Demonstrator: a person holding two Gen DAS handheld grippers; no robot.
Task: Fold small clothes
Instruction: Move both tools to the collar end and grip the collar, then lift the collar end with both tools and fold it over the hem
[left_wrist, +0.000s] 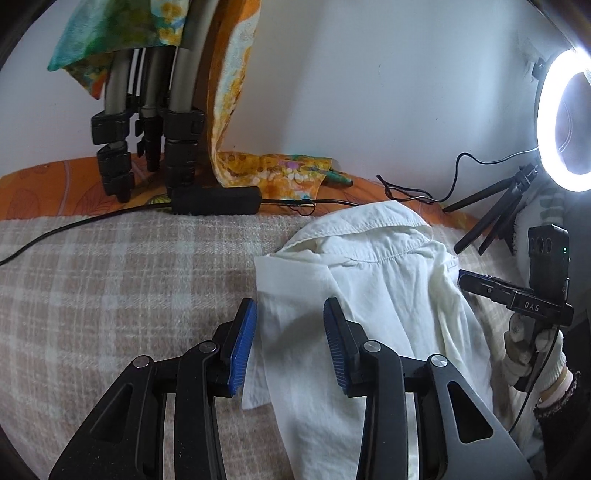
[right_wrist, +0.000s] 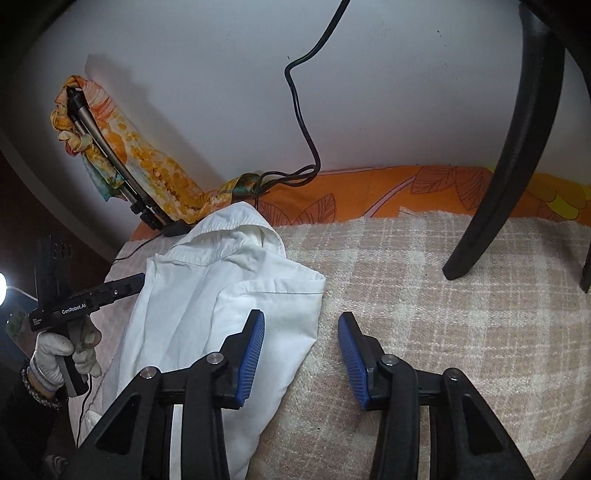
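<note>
A small white collared shirt (left_wrist: 376, 291) lies partly folded on a beige plaid blanket (left_wrist: 122, 284), collar toward the wall. My left gripper (left_wrist: 290, 314) is open over the shirt's left edge, holding nothing. In the right wrist view the shirt (right_wrist: 207, 295) lies at the left. My right gripper (right_wrist: 301, 328) is open over the shirt's right edge, its left finger above the cloth, its right finger above the blanket (right_wrist: 443, 314). Each view also shows the other gripper side-on: the right one (left_wrist: 480, 286) and the left one (right_wrist: 125, 286).
Tripod legs (left_wrist: 147, 140) draped with a colourful scarf (left_wrist: 273, 173) stand at the back left, with a black power strip (left_wrist: 216, 199) and cables. A lit ring light (left_wrist: 565, 125) on a small tripod stands at the right. A dark curved leg (right_wrist: 509, 147) rests on the blanket.
</note>
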